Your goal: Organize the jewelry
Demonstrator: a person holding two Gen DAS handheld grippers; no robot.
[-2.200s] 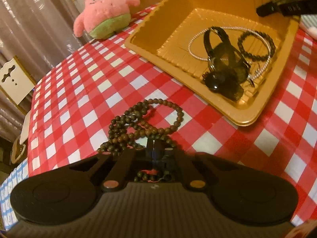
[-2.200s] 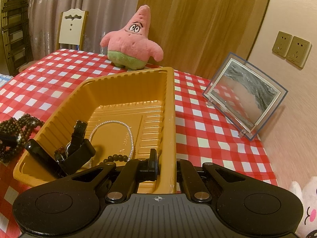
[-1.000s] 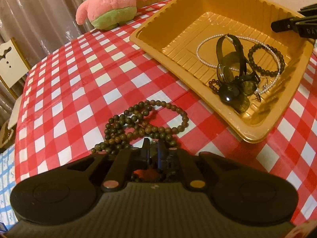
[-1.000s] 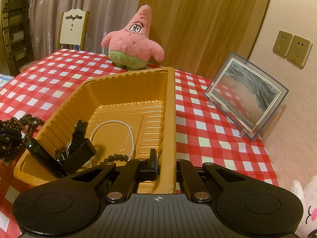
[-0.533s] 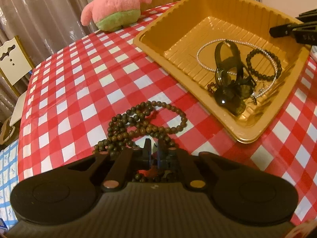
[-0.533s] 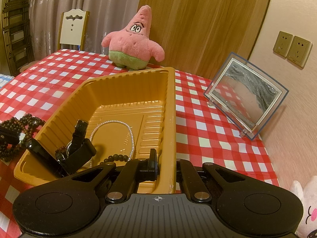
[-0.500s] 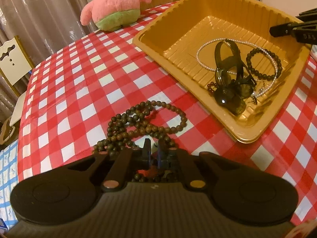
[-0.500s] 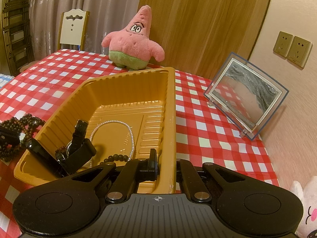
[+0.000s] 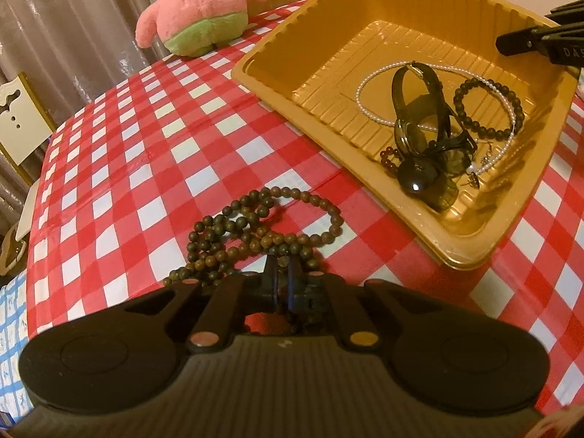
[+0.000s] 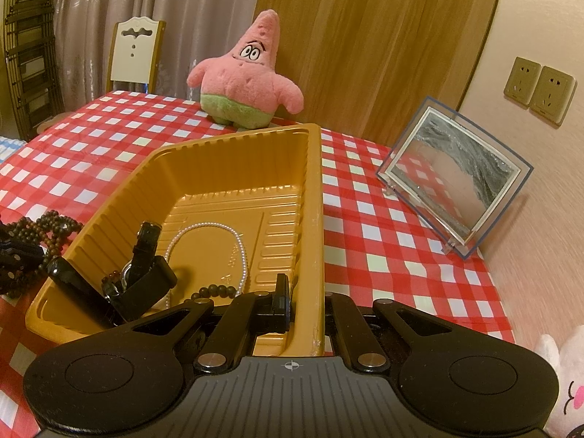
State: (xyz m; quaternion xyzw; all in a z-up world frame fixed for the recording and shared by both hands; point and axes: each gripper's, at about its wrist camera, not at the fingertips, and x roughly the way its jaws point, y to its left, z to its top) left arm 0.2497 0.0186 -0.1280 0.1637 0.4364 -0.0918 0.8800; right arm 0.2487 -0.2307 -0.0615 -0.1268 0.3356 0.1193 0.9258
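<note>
Beads — the long brown bead necklace (image 9: 262,231) lies heaped on the checked worktop (image 9: 146,153) beside the golden tray (image 9: 471,252), its near end pinched in the left tongs (image 9: 281,273). Right tongs (image 10: 303,292) clamp the tray's rim — watch (image 9: 419,124) and bracelets inside.

Blk ribbed tongs (image 9: 281,277), round pads, rivets.

My left wrist view sits low over the counter (image 9: 146,153), facing right; my right looks far-left along the tray (image 10: 314,197) — both share it.
</note>
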